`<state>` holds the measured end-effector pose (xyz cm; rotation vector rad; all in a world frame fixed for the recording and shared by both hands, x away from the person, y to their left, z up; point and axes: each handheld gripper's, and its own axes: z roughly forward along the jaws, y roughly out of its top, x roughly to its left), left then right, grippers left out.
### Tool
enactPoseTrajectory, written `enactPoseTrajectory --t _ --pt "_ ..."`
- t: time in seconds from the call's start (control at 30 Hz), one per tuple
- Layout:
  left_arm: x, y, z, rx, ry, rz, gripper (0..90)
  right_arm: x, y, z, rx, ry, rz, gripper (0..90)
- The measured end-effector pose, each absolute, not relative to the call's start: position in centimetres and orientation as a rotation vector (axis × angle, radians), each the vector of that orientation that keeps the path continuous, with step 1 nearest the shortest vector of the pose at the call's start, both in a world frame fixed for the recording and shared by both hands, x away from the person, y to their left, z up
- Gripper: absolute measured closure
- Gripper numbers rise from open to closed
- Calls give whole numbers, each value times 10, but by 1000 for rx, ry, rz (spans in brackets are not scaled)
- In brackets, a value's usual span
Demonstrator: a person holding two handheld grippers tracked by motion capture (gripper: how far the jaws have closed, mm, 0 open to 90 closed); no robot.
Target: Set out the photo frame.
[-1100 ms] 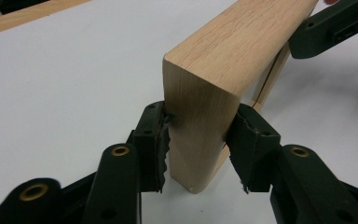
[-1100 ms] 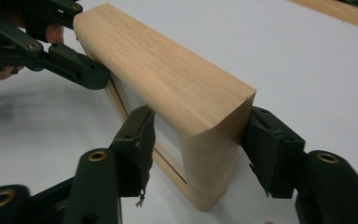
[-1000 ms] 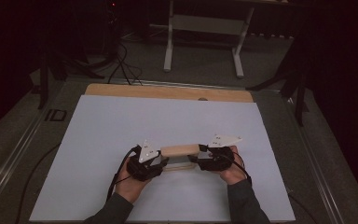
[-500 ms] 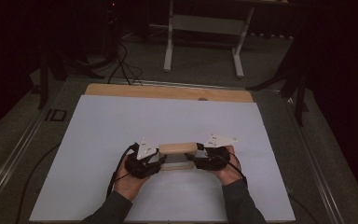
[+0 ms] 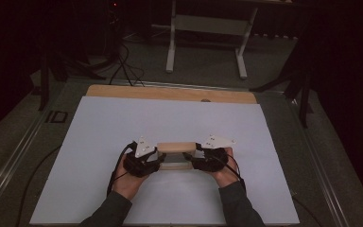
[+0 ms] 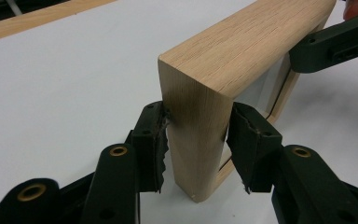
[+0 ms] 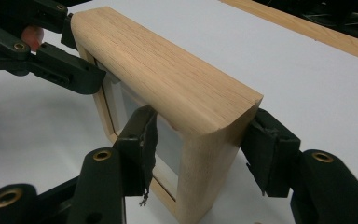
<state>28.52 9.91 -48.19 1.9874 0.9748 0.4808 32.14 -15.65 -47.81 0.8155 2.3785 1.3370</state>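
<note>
Light oak wooden frame with rounded corners and a pale inset panel (image 5: pixel 175 154) standing on edge on the white sheet covering the table (image 5: pixel 123 123), near the front middle, long side running left to right. Strip of bare wooden tabletop (image 5: pixel 170 93) exposed along the far edge of the sheet.

Left gripper (image 5: pixel 157 159) at the frame's left end; right gripper (image 5: pixel 194 158) at its right end. Each carried in a hand, forearms in dark sleeves entering from the bottom of the high view. Grey three-cornered plates on top of both grippers.

Left gripper view: frame's short end (image 6: pixel 198 126) upright between the two black jaws. Pads (image 6: pixel 156 140) touching both faces of the end post, top corner of each pad in contact, lower part angled slightly away. Jaws just eased a little wider, yet frame between them and grasped. Right gripper's jaw at the far end, top right.

Right gripper view: other end (image 7: pixel 209 158) between the jaws, one pad (image 7: pixel 142 149) against the panel side, the other against the back face. Clenched on the frame. Left gripper (image 7: pixel 70 46) on the far end.

Frame's bottom edge on or just above the sheet; contact not resolvable.
</note>
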Motion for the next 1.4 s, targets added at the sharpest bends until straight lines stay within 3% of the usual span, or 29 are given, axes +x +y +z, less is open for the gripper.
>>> enactPoseTrajectory --t 1.1,1.17,1.23,1.4 --pt "305 118 -480 1992 980 523 558 333 -133 -480 831 2327 1321 472" --pt "305 121 -479 1974 997 545 640 335 -130 -480 838 2321 1317 493" --pt "306 126 -476 1931 1010 534 659 336 -130 -481 845 2321 1327 500" --pt "306 126 -477 1942 980 543 612 337 -129 -482 837 2321 1339 499"
